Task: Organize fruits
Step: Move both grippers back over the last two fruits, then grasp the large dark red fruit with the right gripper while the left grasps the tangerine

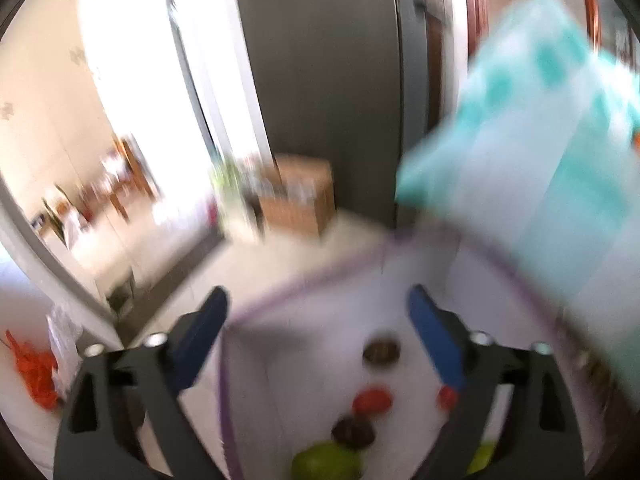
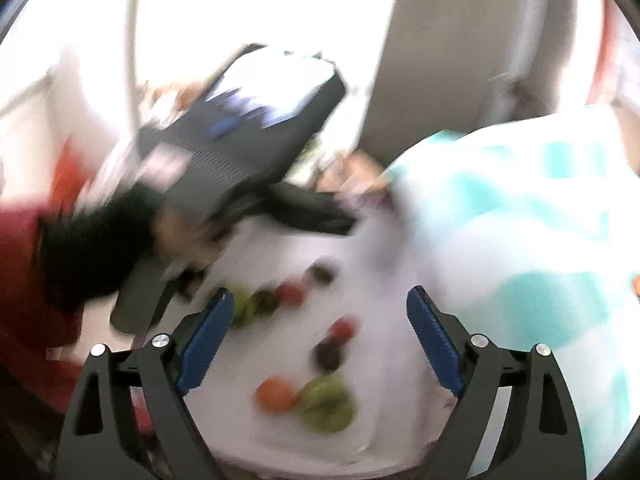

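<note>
Both views are motion-blurred. Several fruits lie on a white cloth-covered table (image 2: 384, 320). The right wrist view shows a green fruit (image 2: 326, 402) beside an orange fruit (image 2: 275, 395), a dark fruit (image 2: 327, 356), a red fruit (image 2: 342, 330) and a further row with another green fruit (image 2: 242, 304). The left wrist view shows a green fruit (image 1: 326, 462), a dark one (image 1: 354, 430), a red one (image 1: 372, 400) and a brown one (image 1: 381, 351). My left gripper (image 1: 318, 328) and right gripper (image 2: 320, 328) are open, empty, above the fruits.
A white and turquoise patterned bag or cloth (image 2: 532, 240) (image 1: 540, 160) rises at the table's right. The other gripper unit and the gloved hand holding it (image 2: 224, 160) sit at the left of the right wrist view. A cardboard box (image 1: 298, 200) stands on the floor beyond the table.
</note>
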{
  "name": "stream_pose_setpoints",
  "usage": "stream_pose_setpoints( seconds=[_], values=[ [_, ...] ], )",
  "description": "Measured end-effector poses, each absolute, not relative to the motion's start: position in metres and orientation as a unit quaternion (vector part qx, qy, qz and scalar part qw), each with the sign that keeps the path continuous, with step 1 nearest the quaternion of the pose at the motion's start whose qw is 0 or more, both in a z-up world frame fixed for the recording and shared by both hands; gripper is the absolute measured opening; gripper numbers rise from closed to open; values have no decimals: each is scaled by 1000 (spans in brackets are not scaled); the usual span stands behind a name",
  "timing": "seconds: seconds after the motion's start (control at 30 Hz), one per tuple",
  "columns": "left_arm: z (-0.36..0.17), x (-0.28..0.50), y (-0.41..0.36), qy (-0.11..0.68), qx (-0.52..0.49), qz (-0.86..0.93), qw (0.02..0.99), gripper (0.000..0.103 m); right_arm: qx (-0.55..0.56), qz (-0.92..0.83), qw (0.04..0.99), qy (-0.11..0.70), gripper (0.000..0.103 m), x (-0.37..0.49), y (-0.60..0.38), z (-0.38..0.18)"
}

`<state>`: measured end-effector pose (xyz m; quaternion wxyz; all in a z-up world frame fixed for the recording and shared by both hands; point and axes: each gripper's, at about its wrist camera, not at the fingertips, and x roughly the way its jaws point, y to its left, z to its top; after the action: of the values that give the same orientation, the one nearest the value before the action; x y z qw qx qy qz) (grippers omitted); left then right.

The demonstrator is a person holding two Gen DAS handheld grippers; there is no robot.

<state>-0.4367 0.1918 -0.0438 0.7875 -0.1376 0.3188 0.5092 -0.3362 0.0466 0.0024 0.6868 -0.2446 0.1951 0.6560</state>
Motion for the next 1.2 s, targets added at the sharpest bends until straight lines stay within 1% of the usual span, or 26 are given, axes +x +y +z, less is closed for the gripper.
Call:
stream_pose_setpoints(
  seconds=[0.07, 0.13, 0.23, 0.3, 0.37, 0.43, 0.5, 0.53, 0.57, 0.63, 0.77, 0.83, 0.97, 1.13, 1.2],
  values=[
    [-9, -436, 174, 251, -120, 508, 815, 101, -182, 621, 738, 192, 87, -303, 30, 27],
    [16, -425, 162, 220, -123, 478, 842, 101, -123, 580, 782, 194, 87, -270, 8, 46],
    [45, -398, 146, 206, -137, 416, 875, 101, -34, 485, 849, 207, 87, -206, -43, 62],
    [61, -363, 133, 206, -144, 370, 894, 101, 1, 432, 875, 219, 87, -172, -72, 63],
    [75, -320, 120, 211, -164, 312, 912, 101, 31, 378, 892, 247, 87, -136, -99, 59],
    [77, -276, 106, 228, -179, 272, 918, 101, 82, 319, 902, 278, 87, -102, -130, 54],
    [74, -209, 92, 275, -187, 230, 915, 101, 123, 279, 902, 305, 87, -79, -154, 31],
    [72, -191, 84, 290, -189, 221, 912, 101, 146, 256, 900, 320, 87, -65, -168, 26],
    [66, -161, 76, 314, -196, 204, 906, 101, 158, 242, 899, 328, 87, -58, -178, 20],
    [58, -114, 64, 337, -209, 187, 899, 101, 180, 222, 895, 343, 87, -48, -198, 16],
    [43, -47, 50, 344, -212, 185, 896, 101, 198, 220, 882, 367, 87, -29, -208, 2],
    [43, -20, 44, 341, -212, 192, 896, 101, 216, 228, 872, 375, 87, -29, -213, -4],
    [42, 26, 46, 332, -205, 215, 895, 101, 218, 247, 861, 387, 87, -28, -215, -10],
    [32, 69, 58, 336, -210, 230, 889, 101, 206, 262, 859, 389, 87, -31, -210, -7],
    [34, 73, 58, 327, -210, 221, 895, 101, 195, 264, 851, 410, 87, -28, -204, -10]
  ],
)
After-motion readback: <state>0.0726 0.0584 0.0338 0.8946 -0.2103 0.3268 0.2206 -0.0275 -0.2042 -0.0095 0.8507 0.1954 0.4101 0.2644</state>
